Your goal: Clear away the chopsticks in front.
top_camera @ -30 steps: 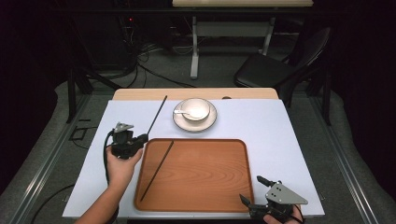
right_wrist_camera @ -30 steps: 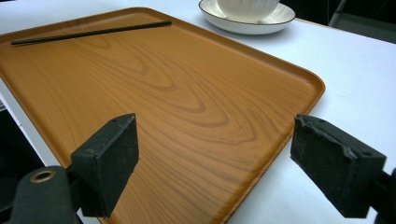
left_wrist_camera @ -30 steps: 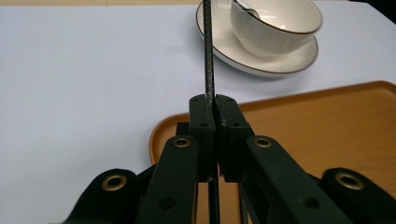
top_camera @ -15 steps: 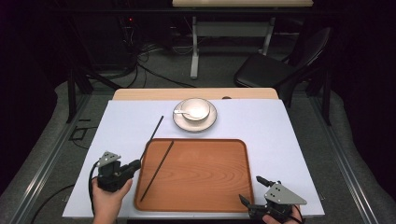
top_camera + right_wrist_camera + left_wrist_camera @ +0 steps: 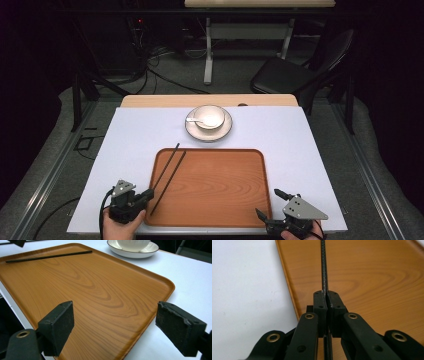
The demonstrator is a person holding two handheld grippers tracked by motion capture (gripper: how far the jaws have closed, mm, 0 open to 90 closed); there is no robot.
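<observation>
While the left gripper (image 5: 149, 194) is clamping one thin black chopstick (image 5: 167, 166) over the wooden tray's (image 5: 215, 220) left rim, a second chopstick (image 5: 172, 175) is lying alongside; the right gripper (image 5: 270, 204) is gaping, one white bowl (image 5: 209, 115) sitting beyond.

The right gripper (image 5: 115, 325) is hovering with jaws spread wide over the wooden tray's (image 5: 160, 280) near corner; a black chopstick (image 5: 48, 256) is lying along its far side; a white saucer (image 5: 135, 252) is sitting beyond.

Left gripper (image 5: 145, 196) low at near-left, jaws pinched tight together, pointing fwd and a bit right, hand (image 5: 120, 227) wrapped round the body from below. Right gripper (image 5: 270, 205) at near-right, jaws spread wide, angled fwd-left.
</observation>
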